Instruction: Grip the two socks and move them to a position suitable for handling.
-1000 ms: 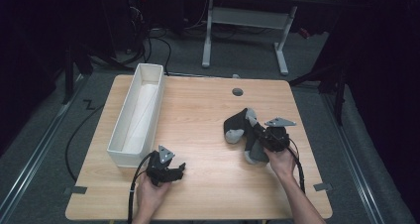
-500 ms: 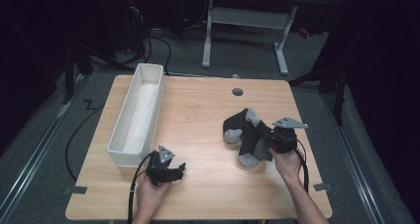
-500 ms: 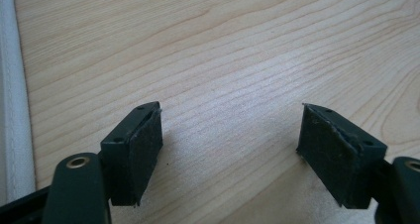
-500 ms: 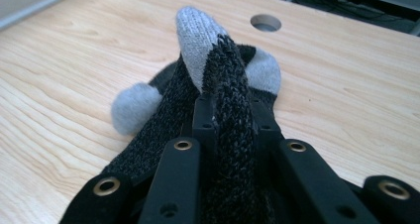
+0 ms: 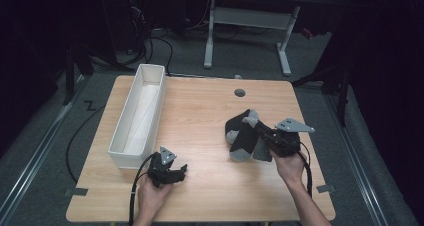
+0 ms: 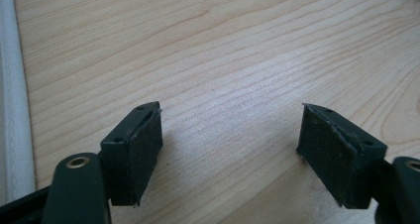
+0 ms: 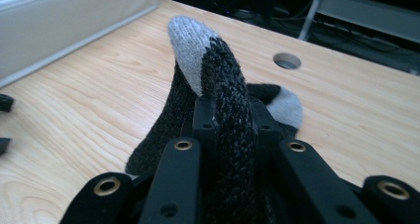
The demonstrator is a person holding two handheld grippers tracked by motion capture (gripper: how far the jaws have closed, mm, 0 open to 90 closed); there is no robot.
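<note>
Socks (image 5: 243, 134), dark with grey toes, sit right of the white bin (image 5: 138, 115); the right gripper (image 5: 261, 136) pinches one for lifting (left gripper's (image 5: 175, 174) fingers spread, idle near the bin).

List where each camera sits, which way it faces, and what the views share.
High view: above the person's side, looking forward and down on the table; forearms, left tool, right tool.
Left gripper view: on the left tool, facing bare tabletop beside the white bin; jaws open.
Right gripper view: on the right tool, facing the bin; jaws shut on a sock.
Shared: bin, sock, tabletop hole.
</note>
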